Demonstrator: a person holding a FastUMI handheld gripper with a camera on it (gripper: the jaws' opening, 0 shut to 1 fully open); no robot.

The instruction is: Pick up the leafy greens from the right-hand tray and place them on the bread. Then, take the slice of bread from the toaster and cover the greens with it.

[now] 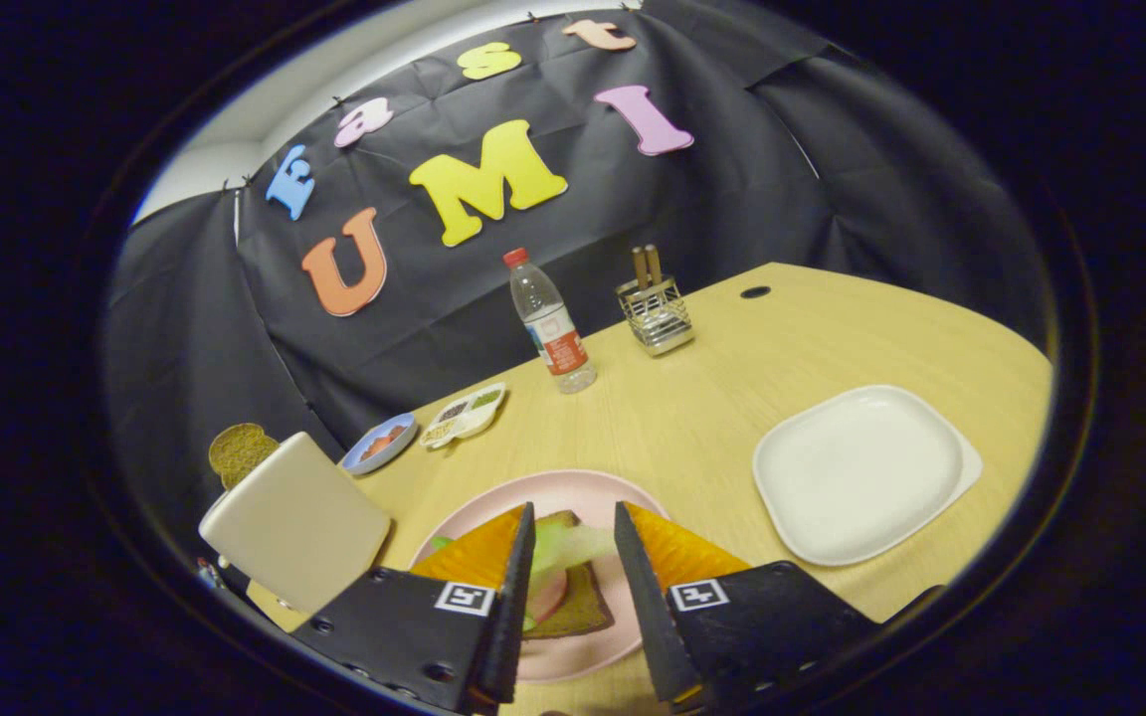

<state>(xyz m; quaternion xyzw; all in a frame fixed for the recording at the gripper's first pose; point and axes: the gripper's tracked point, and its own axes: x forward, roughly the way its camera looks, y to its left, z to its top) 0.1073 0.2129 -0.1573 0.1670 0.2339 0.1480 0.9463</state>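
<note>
Gripper (573, 542) spread, grasping nothing, hovering over pink plate (493, 517) at table's near edge. Greens (568, 547) already laid on bread (583, 602) there, so first step judged done. Left: second slice (240, 449) standing in toaster (294, 517), near-left corner. Farther right, white tray (857, 472) bare.

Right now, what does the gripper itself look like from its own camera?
The gripper has two wedge-shaped jaws tapering forward. Each sits on a black block carrying a square black-and-white marker; small screws show on the left block. The jaws stand open over the pink plate, with the greens on the bread between them.
</note>
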